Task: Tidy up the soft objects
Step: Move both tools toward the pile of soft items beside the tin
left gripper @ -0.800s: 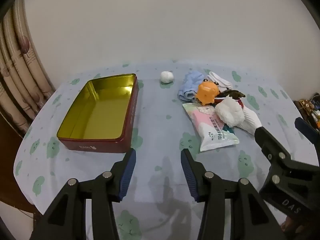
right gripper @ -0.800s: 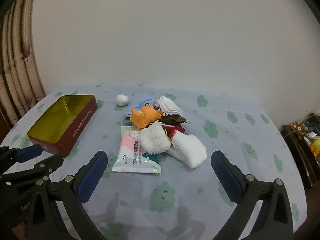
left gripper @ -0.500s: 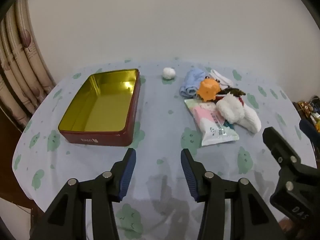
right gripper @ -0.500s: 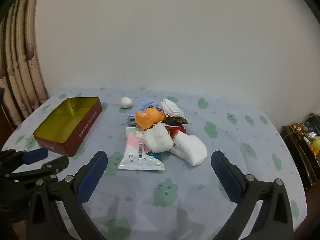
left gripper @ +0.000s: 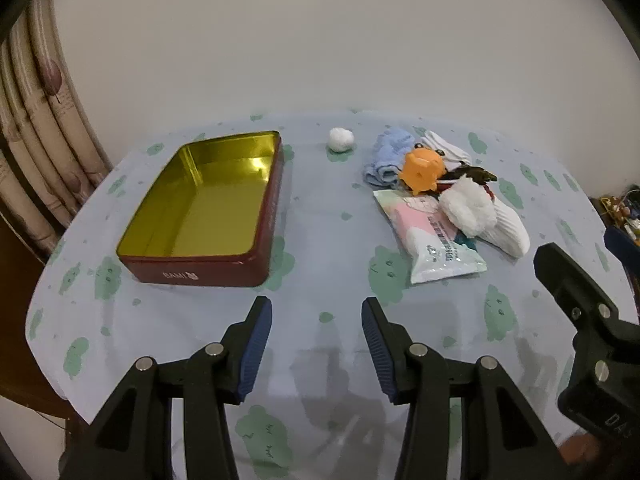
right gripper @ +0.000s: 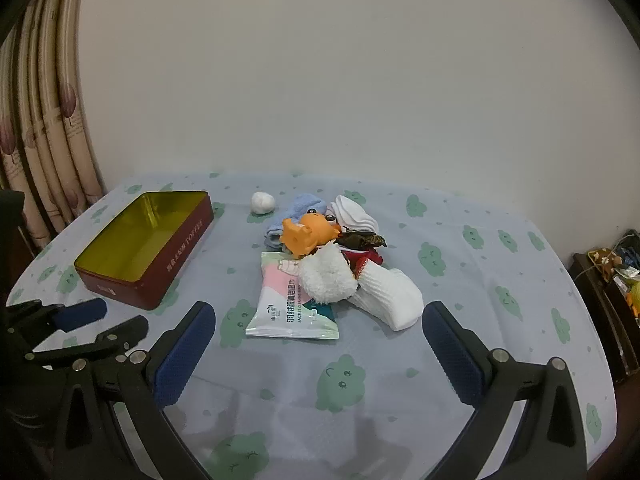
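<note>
Across a cloud-print tablecloth [right gripper: 460,352]: open red toffee tin [left gripper: 208,208] at 10 o'clock, long axis running toward 1 o'clock. Soft pile at 2 o'clock: wipes packet [right gripper: 294,300] pointing toward 12, white sock [right gripper: 392,300], fluffy white sock [right gripper: 326,278], orange toy [left gripper: 424,170], cotton ball [left gripper: 341,140] apart at 12. Left gripper [left gripper: 317,334] half-open, empty; right gripper [right gripper: 318,340] spread wide, empty.

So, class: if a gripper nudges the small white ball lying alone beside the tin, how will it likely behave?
The white ball looks round and fluffy, so it probably rolls across the tablecloth. It seems light, likely squashing under pinching.
</note>
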### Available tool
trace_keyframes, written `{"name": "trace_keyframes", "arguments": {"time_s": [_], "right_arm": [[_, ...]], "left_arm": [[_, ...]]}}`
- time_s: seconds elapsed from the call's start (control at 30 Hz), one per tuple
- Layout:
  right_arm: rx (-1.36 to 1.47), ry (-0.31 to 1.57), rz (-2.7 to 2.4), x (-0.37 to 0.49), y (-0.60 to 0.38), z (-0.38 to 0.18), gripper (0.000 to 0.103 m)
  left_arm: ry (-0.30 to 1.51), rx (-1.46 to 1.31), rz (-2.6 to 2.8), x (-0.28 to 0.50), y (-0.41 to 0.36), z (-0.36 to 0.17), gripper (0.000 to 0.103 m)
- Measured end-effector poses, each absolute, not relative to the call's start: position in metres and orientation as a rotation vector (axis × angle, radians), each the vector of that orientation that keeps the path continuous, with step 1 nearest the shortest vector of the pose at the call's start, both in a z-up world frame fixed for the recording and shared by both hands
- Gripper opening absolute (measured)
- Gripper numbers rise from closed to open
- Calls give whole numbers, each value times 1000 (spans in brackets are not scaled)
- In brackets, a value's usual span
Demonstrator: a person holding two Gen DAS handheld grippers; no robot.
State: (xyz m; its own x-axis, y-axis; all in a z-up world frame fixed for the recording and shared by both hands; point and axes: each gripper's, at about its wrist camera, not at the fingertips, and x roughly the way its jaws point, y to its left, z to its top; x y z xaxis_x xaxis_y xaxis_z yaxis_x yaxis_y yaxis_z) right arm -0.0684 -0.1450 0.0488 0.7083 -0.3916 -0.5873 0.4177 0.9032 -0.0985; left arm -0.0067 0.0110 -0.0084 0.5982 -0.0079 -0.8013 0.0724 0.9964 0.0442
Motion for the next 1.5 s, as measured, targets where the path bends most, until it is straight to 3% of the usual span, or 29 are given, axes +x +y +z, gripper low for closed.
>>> {"name": "trace_keyframes", "arguments": {"time_s": [1.5], "right_arm": [[103, 632, -459, -86, -136, 23, 103]], "left_arm": [[966, 11, 14, -12, 22, -9, 48]]}}
